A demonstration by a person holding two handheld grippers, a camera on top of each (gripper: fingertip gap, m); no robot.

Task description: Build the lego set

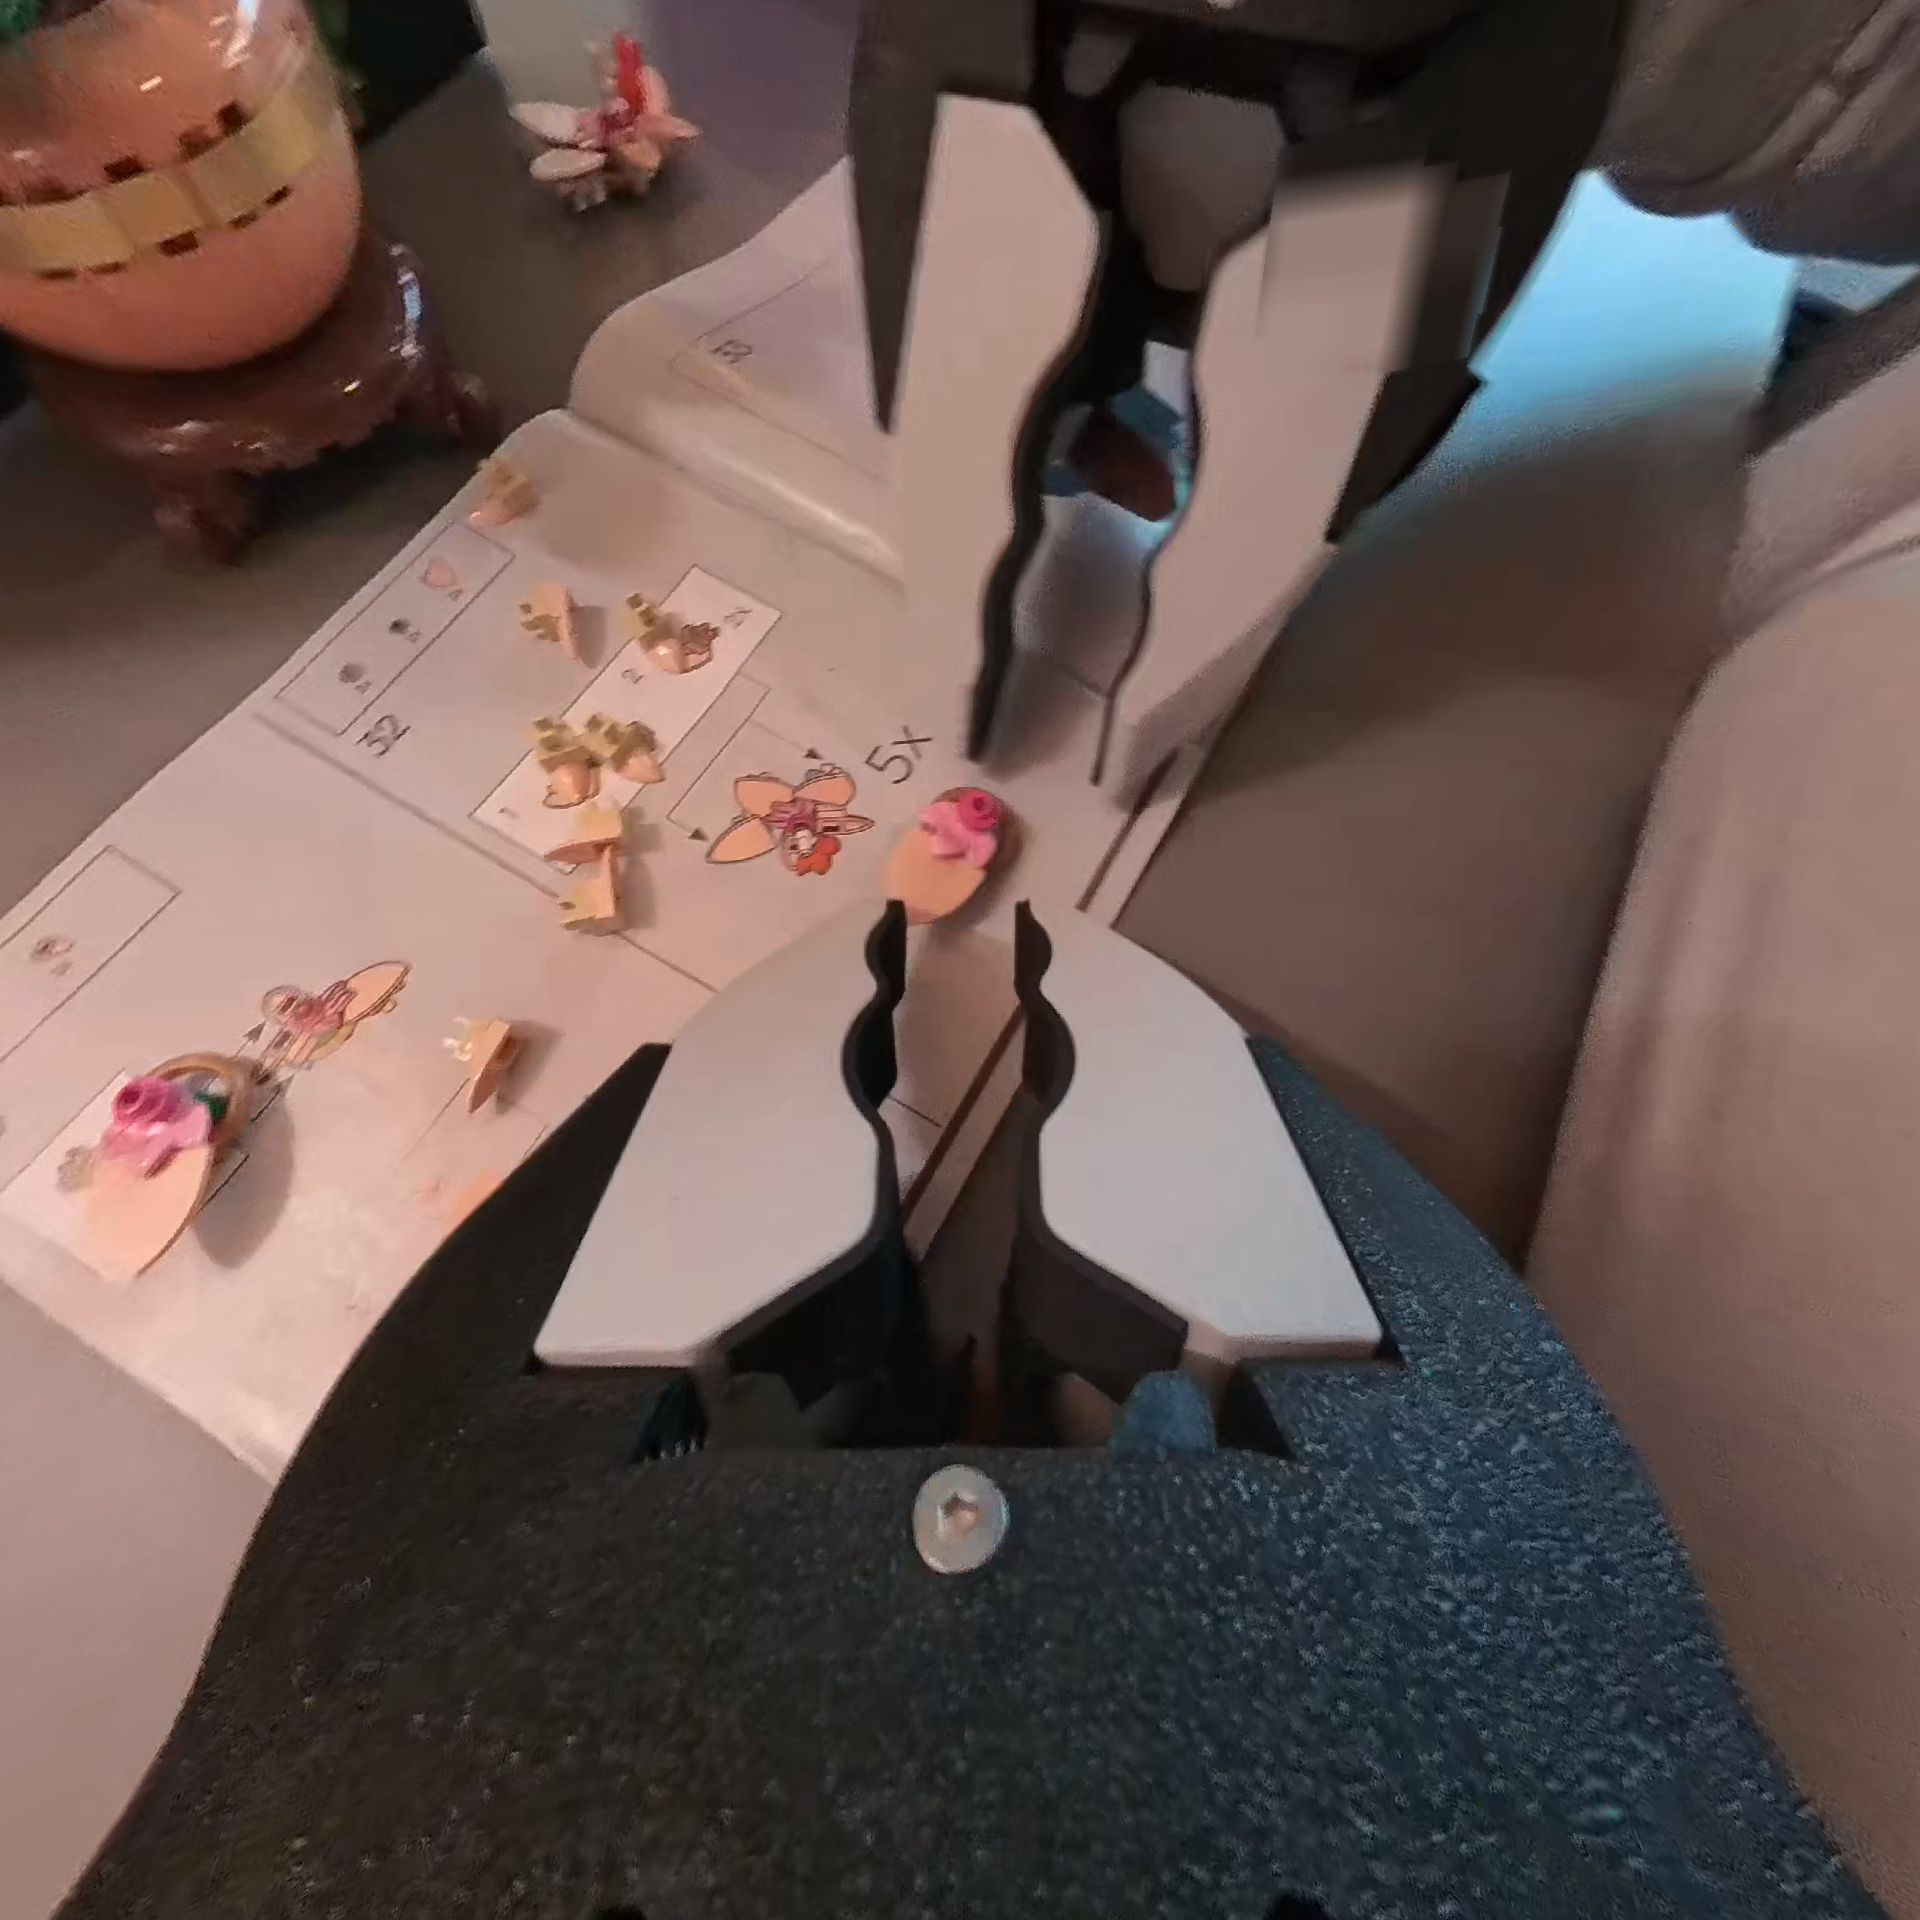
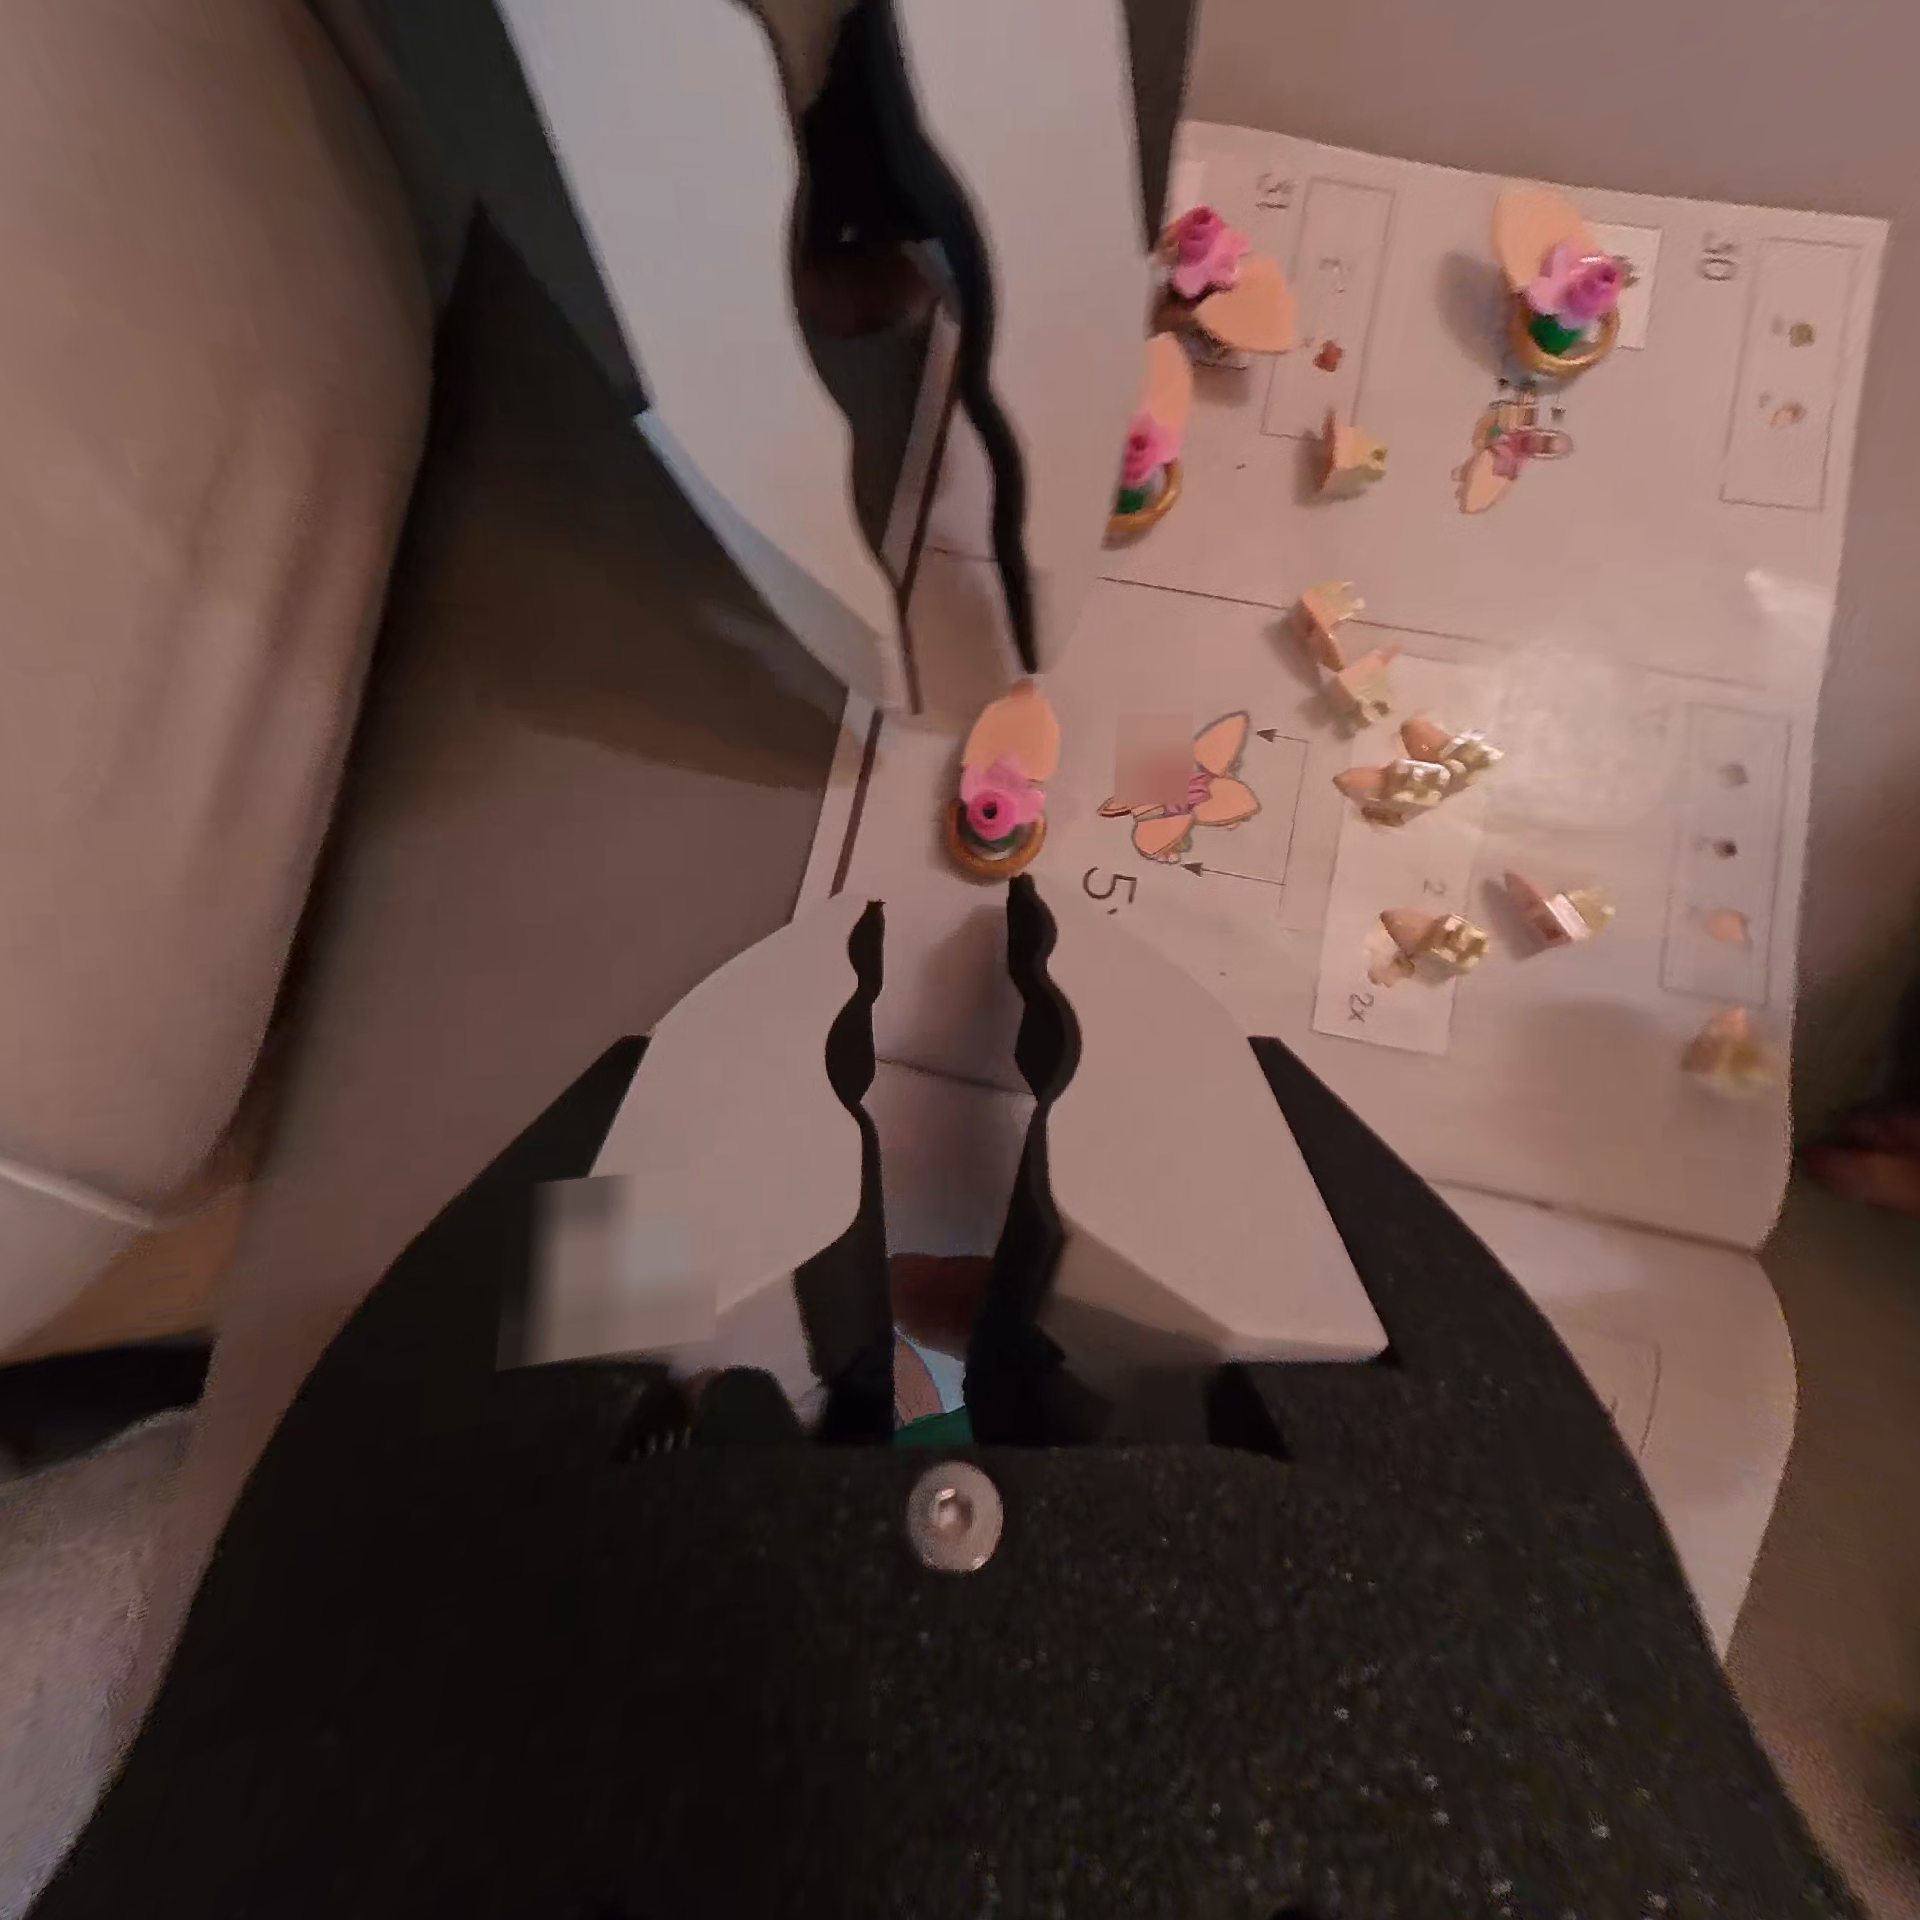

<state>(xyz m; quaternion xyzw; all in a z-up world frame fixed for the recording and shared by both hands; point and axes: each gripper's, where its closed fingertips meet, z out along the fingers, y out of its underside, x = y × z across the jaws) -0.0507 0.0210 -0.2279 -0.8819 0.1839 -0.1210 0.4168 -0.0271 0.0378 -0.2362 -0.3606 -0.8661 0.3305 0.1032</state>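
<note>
Both grippers, left gripper (image 1: pixel 961 912) and right gripper (image 2: pixel 948 902), sit slightly spread, holding nothing, facing each other over the pink flower piece (image 1: pixel 951 850) near the instruction booklet's (image 1: pixel 312 831) edge.

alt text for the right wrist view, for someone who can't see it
The right gripper, jaws open and empty, points at a small pink flower piece lying on an open instruction booklet. The left gripper reaches in from above, and loose tan petal pieces lie scattered to the right.
</note>
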